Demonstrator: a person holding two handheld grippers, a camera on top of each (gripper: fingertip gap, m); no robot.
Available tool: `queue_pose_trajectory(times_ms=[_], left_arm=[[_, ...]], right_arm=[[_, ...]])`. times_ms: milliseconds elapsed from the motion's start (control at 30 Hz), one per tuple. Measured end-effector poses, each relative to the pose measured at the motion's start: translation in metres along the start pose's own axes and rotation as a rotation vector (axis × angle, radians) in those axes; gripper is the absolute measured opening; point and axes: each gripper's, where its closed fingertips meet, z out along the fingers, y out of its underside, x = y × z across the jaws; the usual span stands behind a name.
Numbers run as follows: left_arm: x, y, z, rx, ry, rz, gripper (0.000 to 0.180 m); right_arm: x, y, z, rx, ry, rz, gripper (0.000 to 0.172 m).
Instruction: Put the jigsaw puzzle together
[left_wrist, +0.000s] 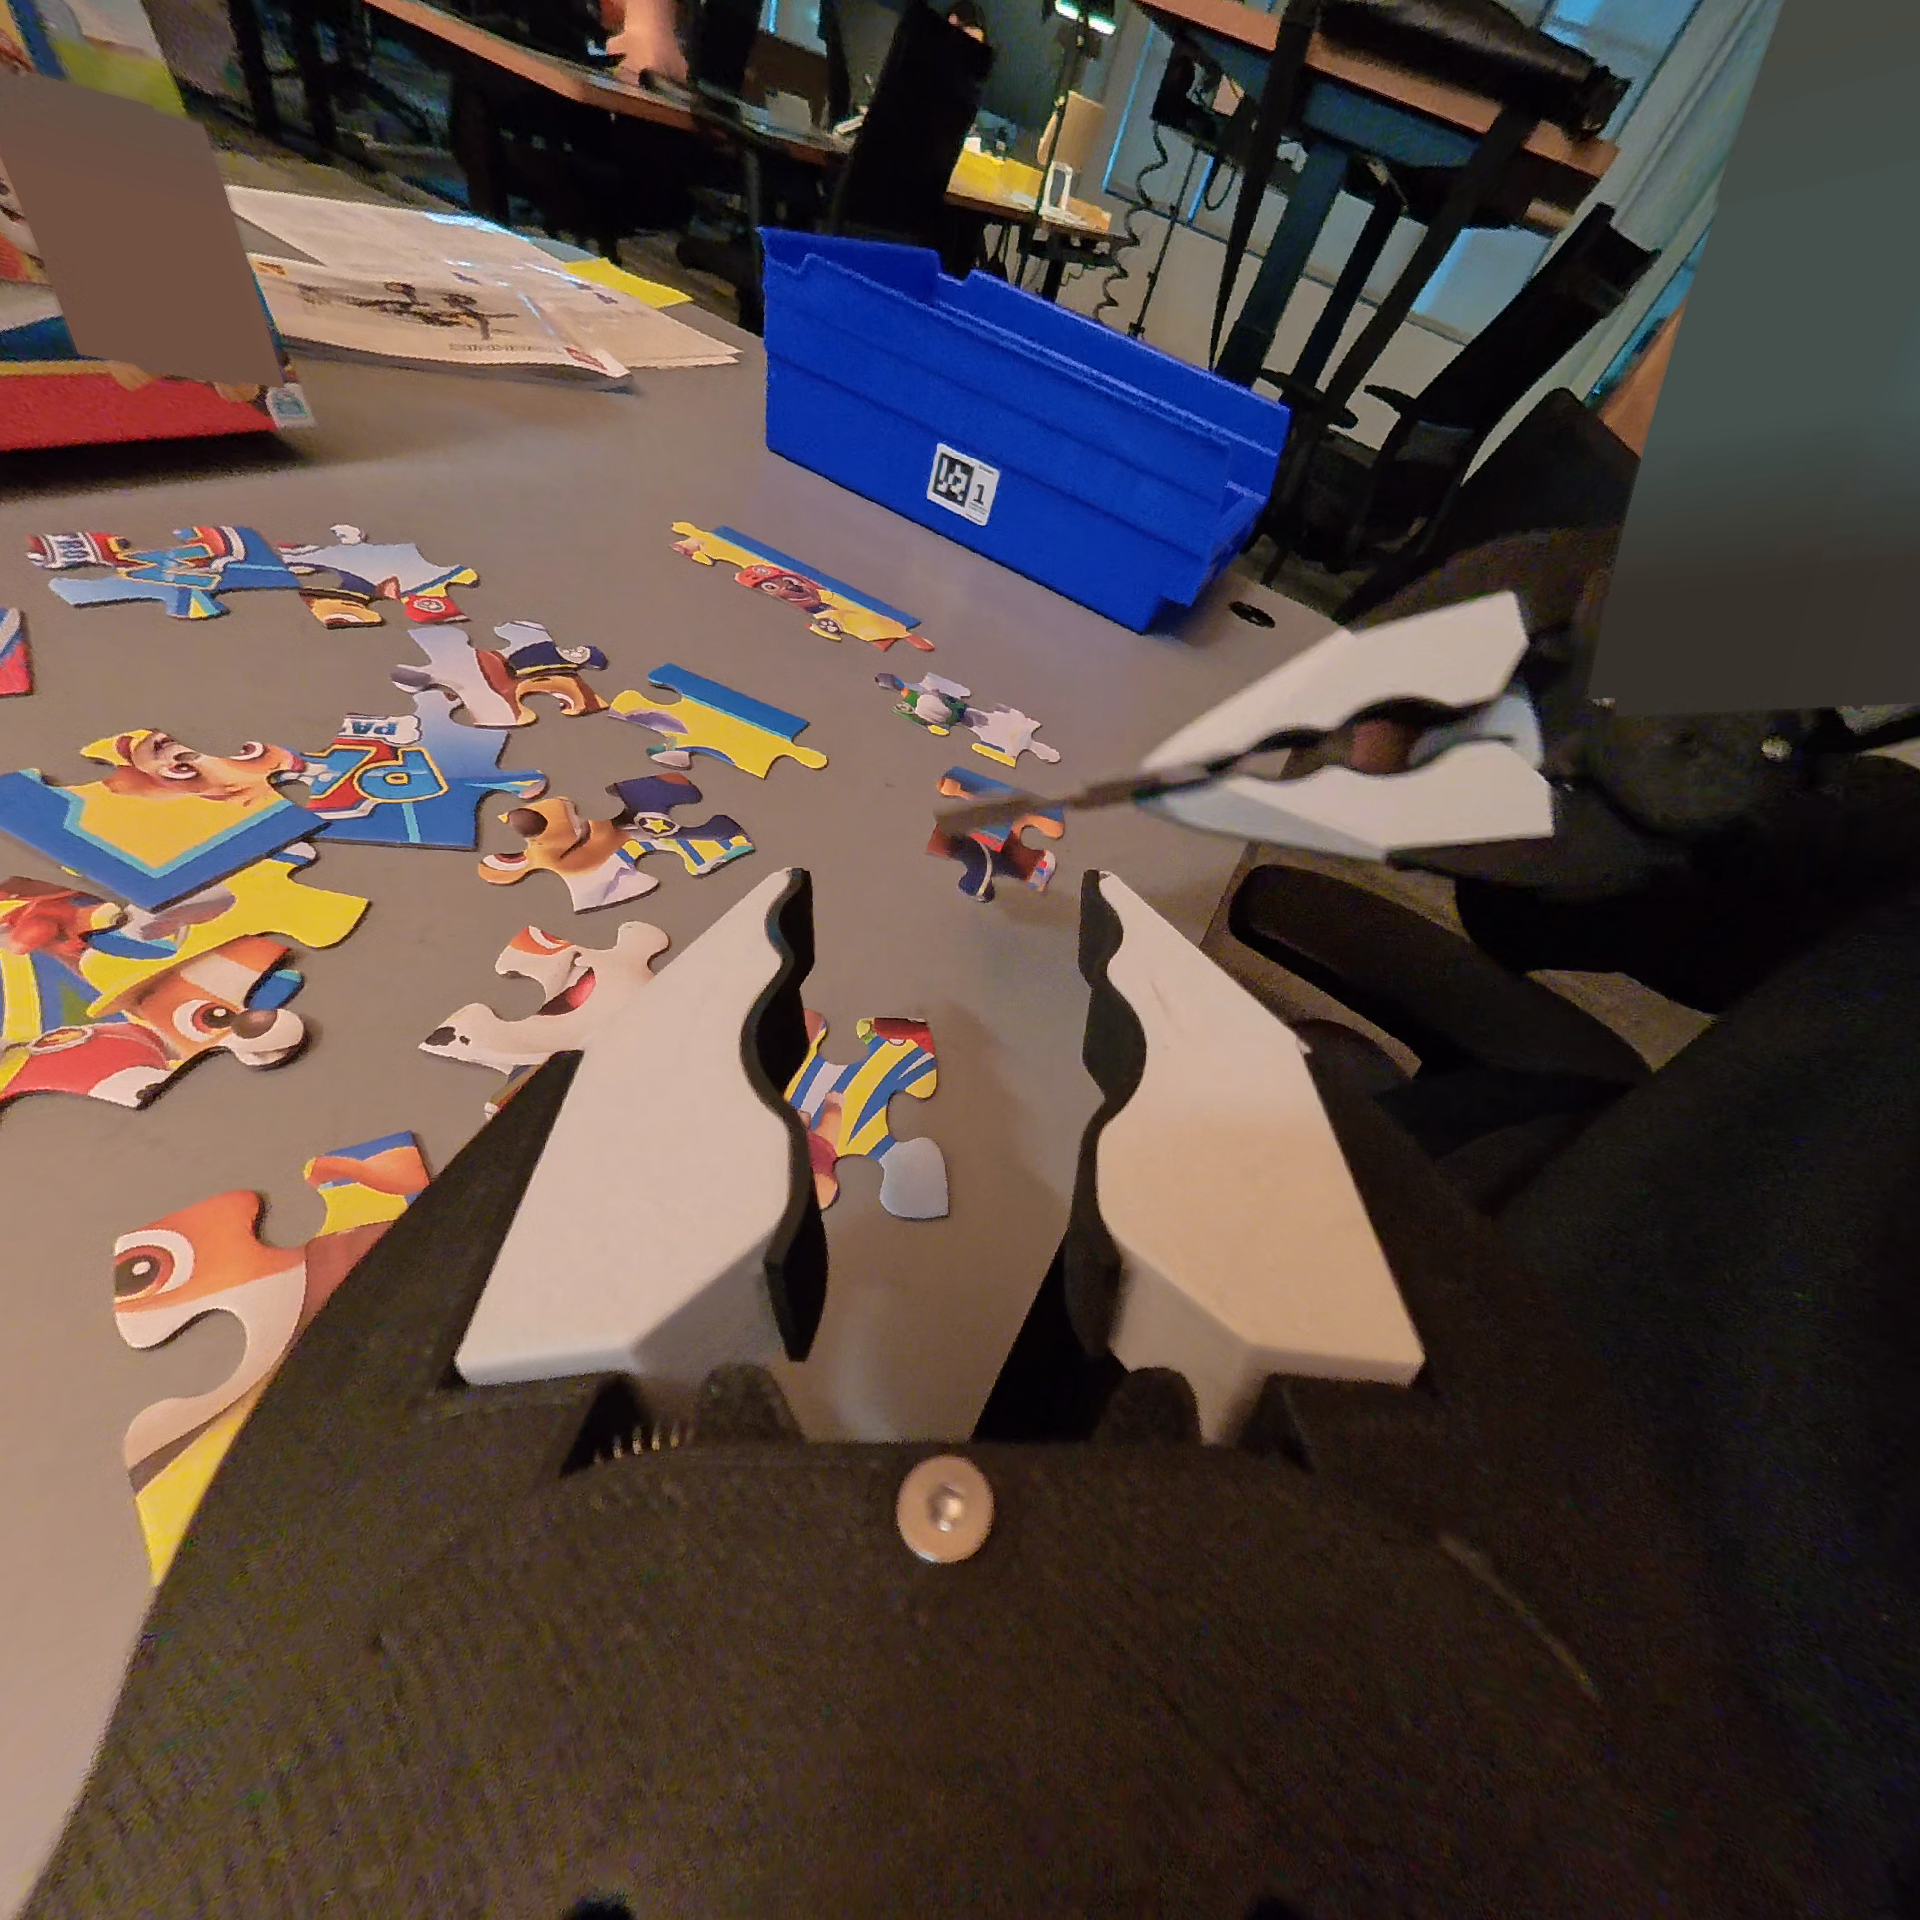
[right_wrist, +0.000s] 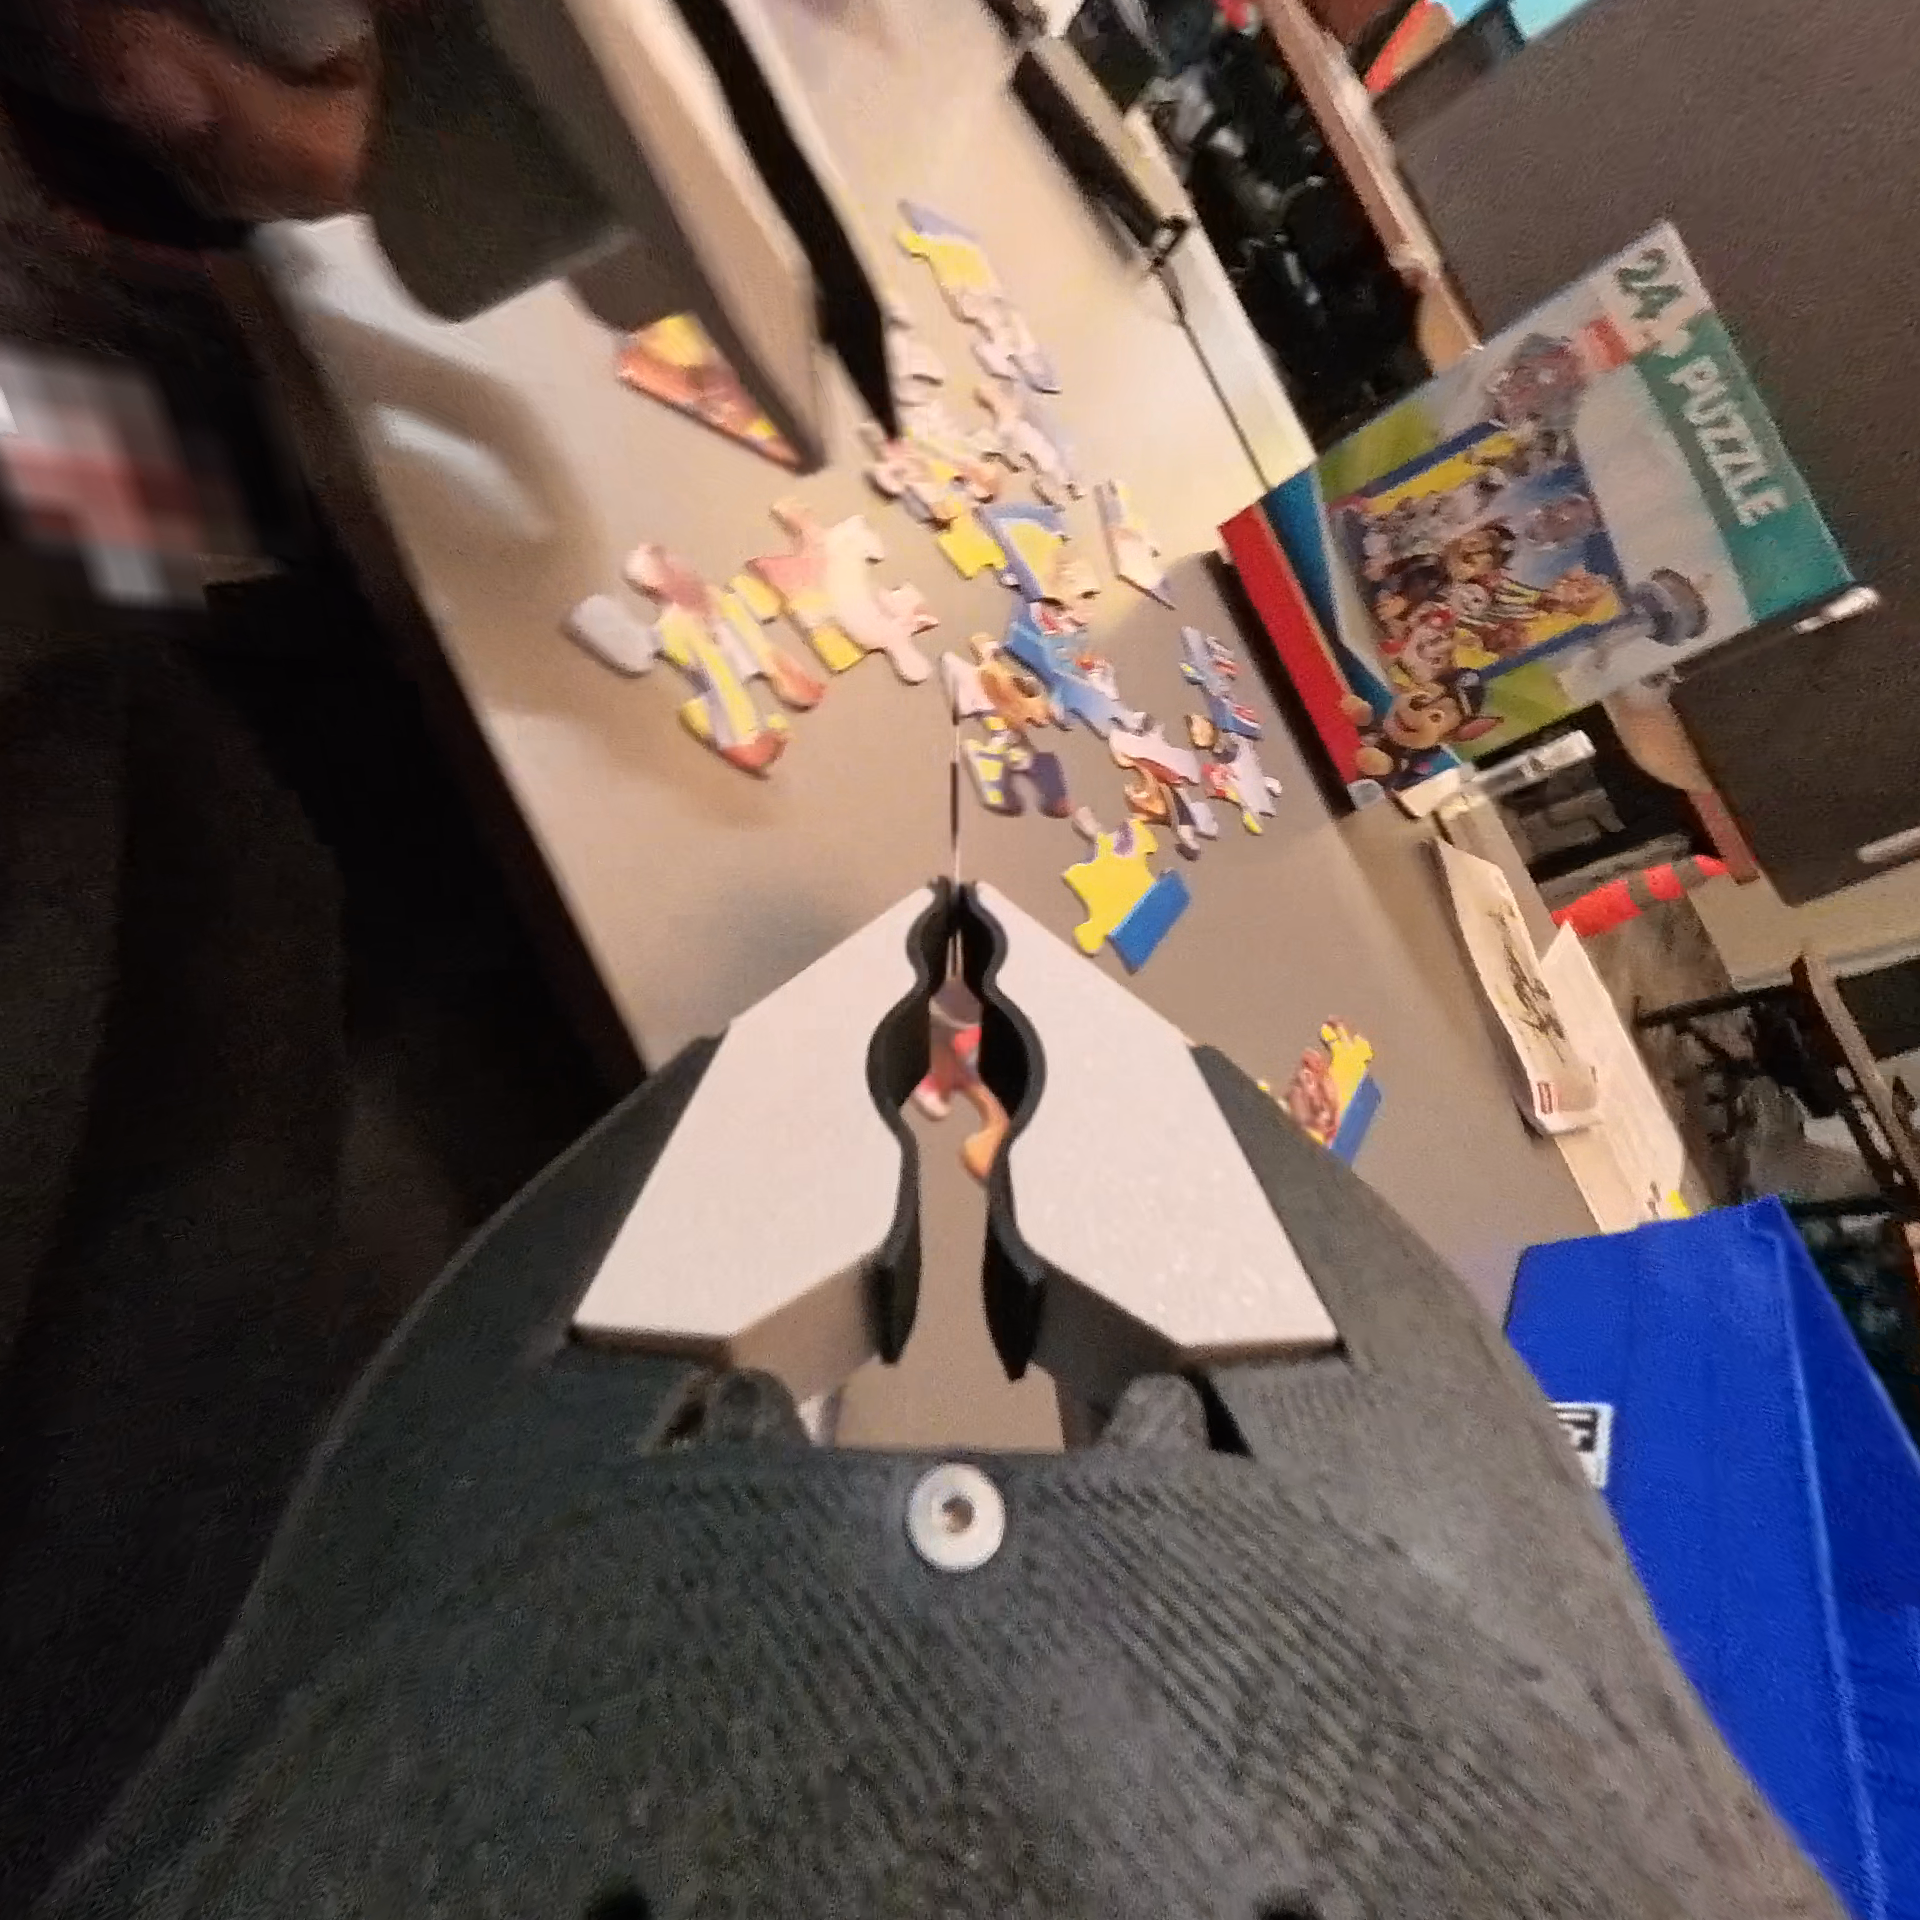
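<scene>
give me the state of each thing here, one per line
left tool: open, holding nothing, above a striped puzzle piece lying flat on the table
right tool: shut on a thin puzzle piece, held edge-on off the table
loose puzzle pieces: scattered flat, picture side up
blue bin: on its side
puzzle box: standing on edge

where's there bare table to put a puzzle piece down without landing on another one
Free: the grey table strip between the blue bin, the papers and the far row of pieces; also the patch just ahead of the open left hand-held gripper, beside the striped piece. Crowded: the left side, where loose puzzle pieces lie close or overlapping.
</scene>
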Motion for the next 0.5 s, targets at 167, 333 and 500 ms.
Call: queue_pose_trajectory(times_ms=[167,333,500], left_arm=[[0.003,-0.007,-0.001,0.035,0.029,-0.036,0.048],[0.0,-0.004,0.002,0.026,0.025,-0.042,0.048],[-0.016,-0.006,-0.001,0.031,-0.037,-0.024,0.048]], right_arm=[[0.071,0.003,0.029,-0.006,0.175,-0.017,0.0],[0.16,0.048,0.104,-0.134,0.297,-0.143,0.0],[0.208,0.109,0.186,-0.274,0.216,-0.153,0.0]])
